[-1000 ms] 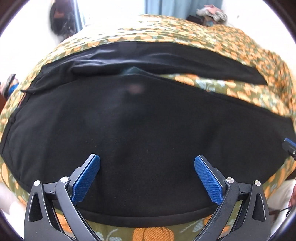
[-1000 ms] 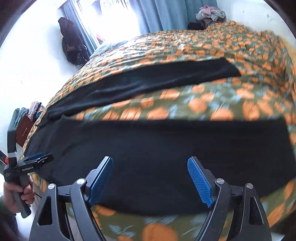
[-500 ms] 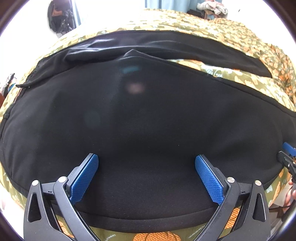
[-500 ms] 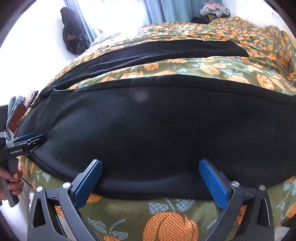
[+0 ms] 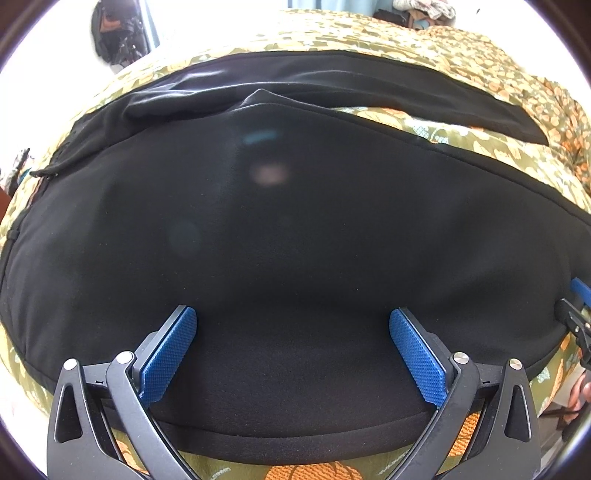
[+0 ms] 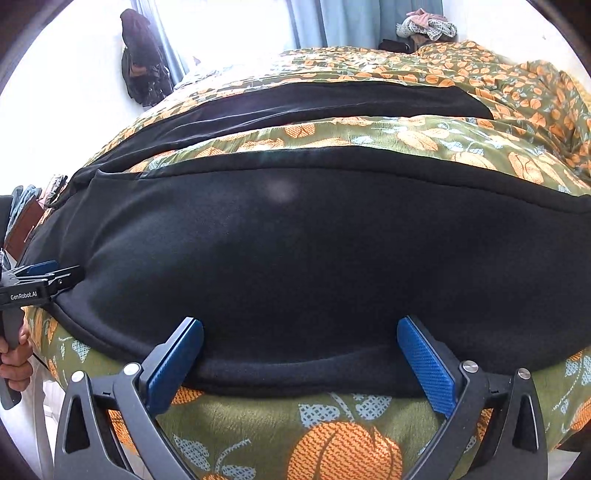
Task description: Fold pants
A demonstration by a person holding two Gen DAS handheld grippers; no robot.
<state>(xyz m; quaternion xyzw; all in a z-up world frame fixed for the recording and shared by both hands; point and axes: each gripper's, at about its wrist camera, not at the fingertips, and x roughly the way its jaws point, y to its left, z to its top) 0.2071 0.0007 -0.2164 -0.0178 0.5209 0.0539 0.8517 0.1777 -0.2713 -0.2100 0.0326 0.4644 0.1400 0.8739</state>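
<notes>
Black pants (image 5: 295,229) lie spread flat on a bed, both legs running left to right with bedspread showing between them. They also fill the right wrist view (image 6: 295,258). My left gripper (image 5: 293,354) is open, its blue pads over the near edge of the near leg, close to the waist end. My right gripper (image 6: 299,365) is open over the same near edge, further along the leg. The left gripper also shows in the right wrist view (image 6: 44,280), at the pants' left edge. The right gripper's tip shows at the right edge of the left wrist view (image 5: 576,306).
The bed has an olive bedspread with orange pumpkins (image 6: 332,443). The far pant leg (image 6: 314,103) lies beyond a strip of bedspread. A dark bag (image 6: 142,62) hangs by the window; clothes (image 6: 424,26) are piled beyond the bed. The bed's near edge is just below the grippers.
Both grippers have moved down and closer to the near edge of the pants. The pants have not moved, and both grippers stay open.
</notes>
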